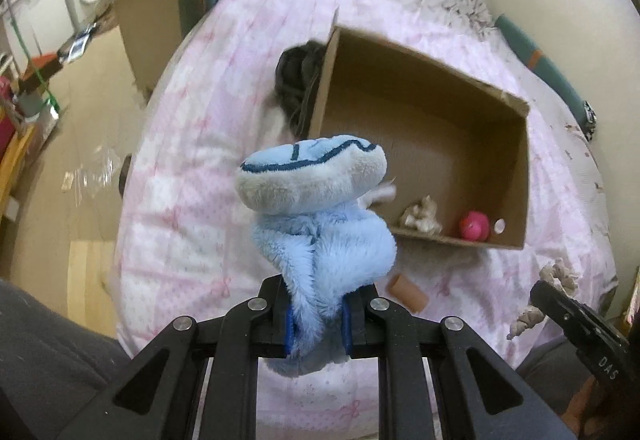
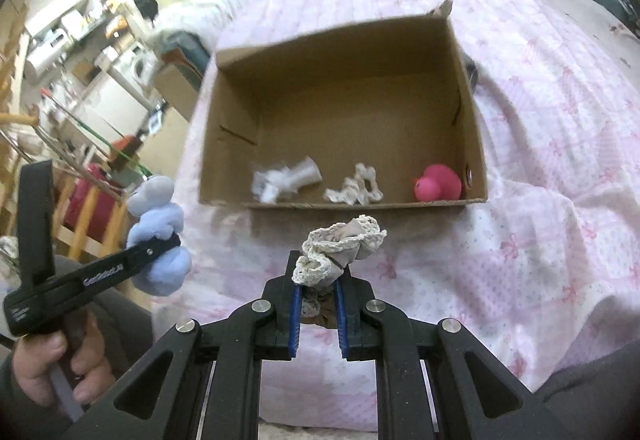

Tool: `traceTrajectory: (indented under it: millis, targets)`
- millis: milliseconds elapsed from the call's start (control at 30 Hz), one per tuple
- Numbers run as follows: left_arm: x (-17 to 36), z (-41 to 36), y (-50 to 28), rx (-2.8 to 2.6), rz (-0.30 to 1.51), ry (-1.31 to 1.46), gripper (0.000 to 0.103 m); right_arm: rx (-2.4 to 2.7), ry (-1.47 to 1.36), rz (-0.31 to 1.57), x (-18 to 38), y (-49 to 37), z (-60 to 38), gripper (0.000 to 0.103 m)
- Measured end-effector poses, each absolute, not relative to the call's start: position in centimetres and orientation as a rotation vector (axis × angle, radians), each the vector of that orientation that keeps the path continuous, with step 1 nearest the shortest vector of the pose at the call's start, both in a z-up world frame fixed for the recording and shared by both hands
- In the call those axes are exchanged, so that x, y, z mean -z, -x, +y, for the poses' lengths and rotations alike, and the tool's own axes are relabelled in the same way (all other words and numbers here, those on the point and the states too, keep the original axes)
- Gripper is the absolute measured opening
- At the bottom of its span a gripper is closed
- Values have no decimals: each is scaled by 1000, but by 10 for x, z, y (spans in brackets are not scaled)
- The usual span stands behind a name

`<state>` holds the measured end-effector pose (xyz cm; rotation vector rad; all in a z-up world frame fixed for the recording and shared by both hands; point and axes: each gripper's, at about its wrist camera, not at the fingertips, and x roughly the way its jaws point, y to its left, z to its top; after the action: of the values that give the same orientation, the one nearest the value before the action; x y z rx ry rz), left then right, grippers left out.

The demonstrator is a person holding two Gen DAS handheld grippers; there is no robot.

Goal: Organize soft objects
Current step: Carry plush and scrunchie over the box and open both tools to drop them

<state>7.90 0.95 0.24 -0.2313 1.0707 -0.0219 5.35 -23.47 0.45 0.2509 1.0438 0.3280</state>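
Observation:
My left gripper is shut on a light-blue plush toy, held above the pink bedspread just left of an open cardboard box. My right gripper is shut on a beige lace-trimmed cloth, held in front of the box's near wall. Inside the box lie a white cloth piece, a cream lace scrunchie and a pink rubber duck. The left gripper with the plush shows at the left of the right wrist view.
The box sits on a bed with a pink quilt. A dark furry item lies behind the box's left wall. A small orange cylinder lies on the quilt. A second cardboard box and cluttered floor are left of the bed.

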Motion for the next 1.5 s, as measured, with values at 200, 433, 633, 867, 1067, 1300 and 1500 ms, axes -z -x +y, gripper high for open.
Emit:
traceTrajectory:
  millis: [200,433,633,867,1067,1300,1500]
  targets:
    - [-30,-4,-98,66,994,186,15,-327,-250,976,-28,-62,-246,16]
    - [-42,-10,-145,65,918,116,16,-298,-254,922,-39,-99,-261,16]
    - [-33,-10,-169,143,798,114,18,-283,-270,861,-39,-132,-272,16]
    - [-5,-12,-179,95,880,124,18,-224,-305,878,-4,-139,-279,16]
    - [8,-17,-182,78,903,113,18,-203,-280,933,13,-147,-279,16]
    - [8,-20,-174,67,895,110,21,-214,-237,960,22,-148,-266,16]
    - [8,-25,-173,87,889,93,27,-210,-224,956,23,-148,-264,16]
